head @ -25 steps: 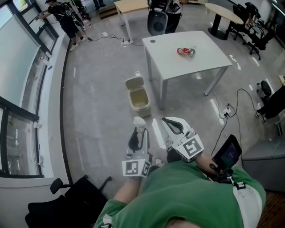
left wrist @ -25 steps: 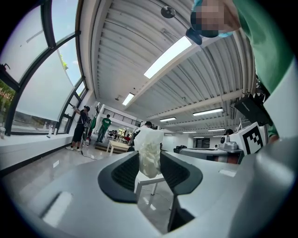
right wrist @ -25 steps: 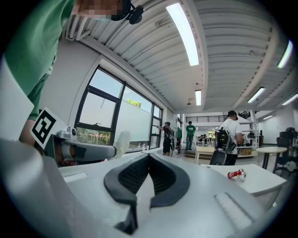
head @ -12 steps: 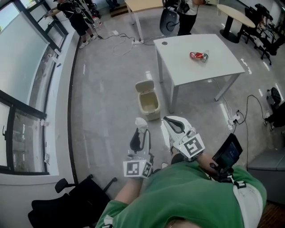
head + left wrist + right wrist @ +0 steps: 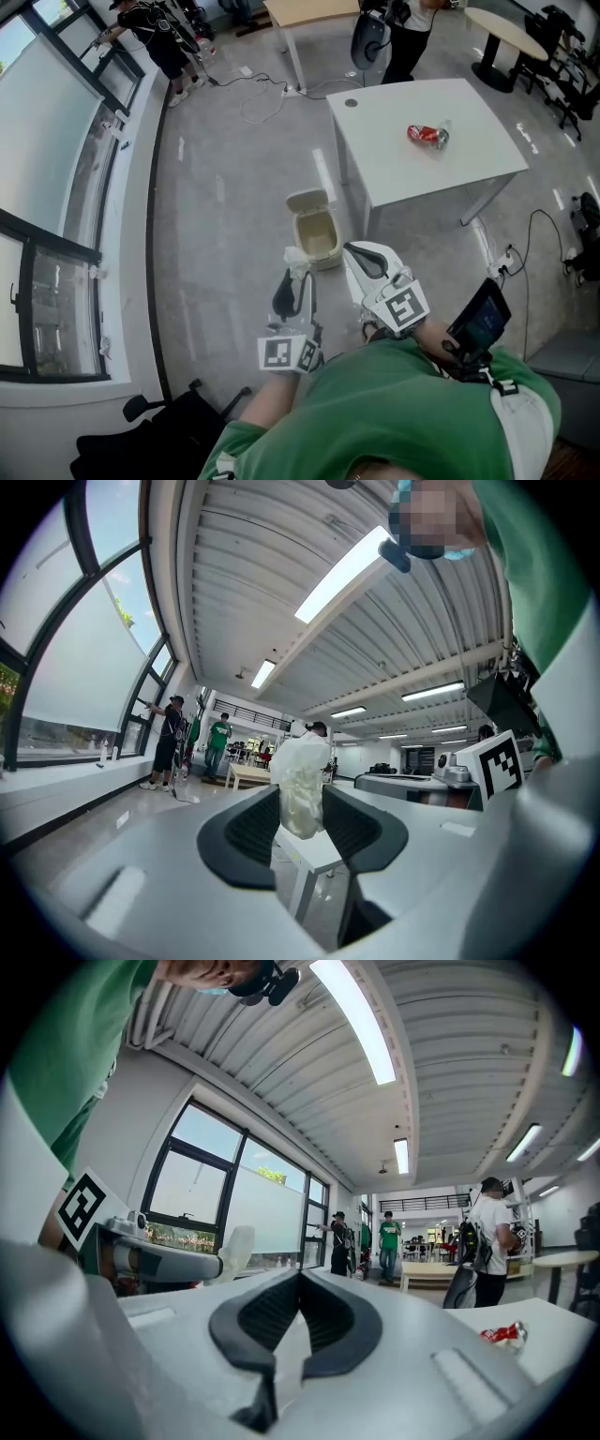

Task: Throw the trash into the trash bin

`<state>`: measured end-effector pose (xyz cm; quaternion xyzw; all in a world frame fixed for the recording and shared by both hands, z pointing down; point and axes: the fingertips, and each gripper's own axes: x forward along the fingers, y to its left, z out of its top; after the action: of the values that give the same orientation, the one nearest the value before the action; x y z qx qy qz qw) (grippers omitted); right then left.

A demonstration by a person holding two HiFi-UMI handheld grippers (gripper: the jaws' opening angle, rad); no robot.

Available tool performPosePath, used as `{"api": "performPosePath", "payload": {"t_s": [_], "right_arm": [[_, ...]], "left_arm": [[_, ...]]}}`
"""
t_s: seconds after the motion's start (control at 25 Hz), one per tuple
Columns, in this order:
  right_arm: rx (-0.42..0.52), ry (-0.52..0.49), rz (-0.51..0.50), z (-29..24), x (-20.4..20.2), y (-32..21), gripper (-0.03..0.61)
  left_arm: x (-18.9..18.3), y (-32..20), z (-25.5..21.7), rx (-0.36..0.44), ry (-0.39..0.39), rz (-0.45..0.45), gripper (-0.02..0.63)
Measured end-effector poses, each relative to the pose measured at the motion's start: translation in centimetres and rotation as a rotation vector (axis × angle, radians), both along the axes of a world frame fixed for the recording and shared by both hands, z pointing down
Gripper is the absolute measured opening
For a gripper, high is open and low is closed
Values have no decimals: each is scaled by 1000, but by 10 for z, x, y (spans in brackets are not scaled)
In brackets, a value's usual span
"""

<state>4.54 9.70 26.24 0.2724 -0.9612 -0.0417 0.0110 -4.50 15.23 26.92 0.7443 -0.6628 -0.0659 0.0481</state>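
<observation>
Grey concrete floor ahead: the open trash bin point(image 5: 317, 230) sits near, at about one o'clock from the left gripper point(image 5: 293, 272), whose jaws pinch what looks like a crumpled white wrapper point(image 5: 300, 789). The right gripper point(image 5: 361, 255), jaws together and empty, rides at its three o'clock.

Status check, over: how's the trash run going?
Left gripper shut on wad. Right gripper shut, empty. Bin ahead, open, nothing in the way. Can on table.
</observation>
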Motion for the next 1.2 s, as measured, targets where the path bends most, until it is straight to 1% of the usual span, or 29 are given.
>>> {"api": "performPosePath", "payload": {"t_s": [0.16, 0.36, 0.52, 0.68, 0.88, 1.2], "right_arm": [[-16, -12, -9, 2, 2, -38, 3], [-23, -1, -33, 9, -3, -80, 3], [-25, -4, -50, 12, -4, -107, 3], [-47, -2, -39, 19, -4, -127, 3], [-70, -2, -19, 23, -20, -141, 3], [-75, 17, 23, 16, -64, -154, 3]], "left_arm": [[0, -41, 1, -3, 5, -18, 152], [-3, -86, 5, -17, 4, -46, 150], [-4, -113, 9, -28, -7, -72, 150], [-6, -129, 14, -46, -19, -82, 150], [-27, -143, 15, -40, -20, -82, 150], [-73, -163, 16, -41, 0, -33, 149]]}}
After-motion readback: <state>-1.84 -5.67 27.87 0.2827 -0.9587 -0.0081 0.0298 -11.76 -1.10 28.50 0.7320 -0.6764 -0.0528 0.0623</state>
